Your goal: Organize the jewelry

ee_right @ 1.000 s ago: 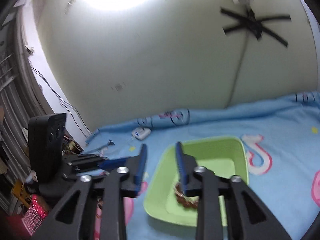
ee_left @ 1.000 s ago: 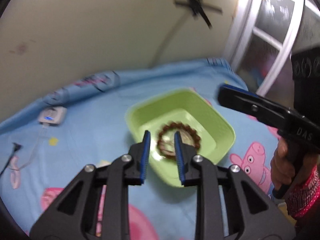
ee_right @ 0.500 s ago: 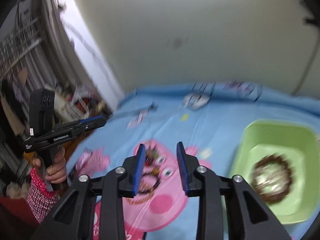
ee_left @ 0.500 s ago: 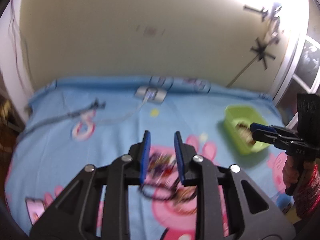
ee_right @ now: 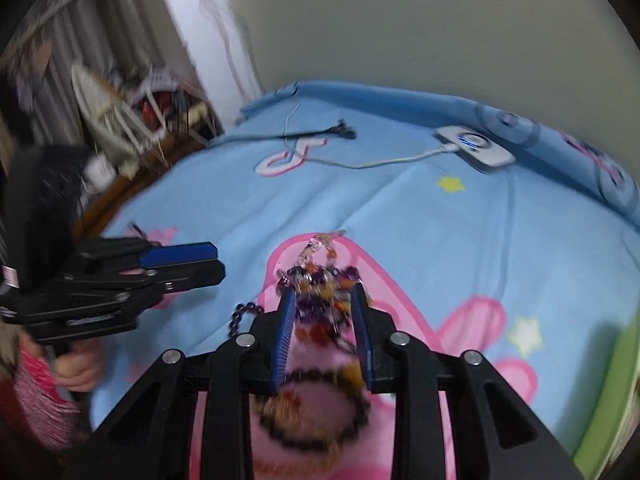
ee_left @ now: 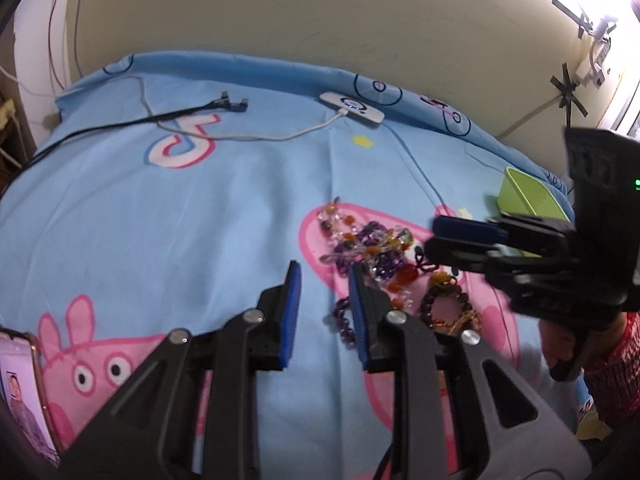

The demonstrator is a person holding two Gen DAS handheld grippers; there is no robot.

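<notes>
Both grippers' blue-padded fingers [ee_left: 290, 312] sit slightly parted, nothing pinched; w/ right gripper [ee_right: 324, 336] over tangled multicoloured bead-bracelet pile [ee_left: 370, 250], one strand should be isolated before closing.

White charger puck [ee_left: 352, 109] with cable, black cable [ee_left: 188, 112], phone [ee_left: 24, 396] on bedsheet [ee_left: 160, 220].

The right wrist view is smeared with motion: the beads [ee_right: 324, 300] between the right gripper [ee_right: 323, 336] blades blur together, so whether any are touched cannot be told. In the left wrist view that gripper hides much of the green bin [ee_left: 528, 194]. A phone [ee_left: 24, 396] near the bin's opposite edge is cropped.
</notes>
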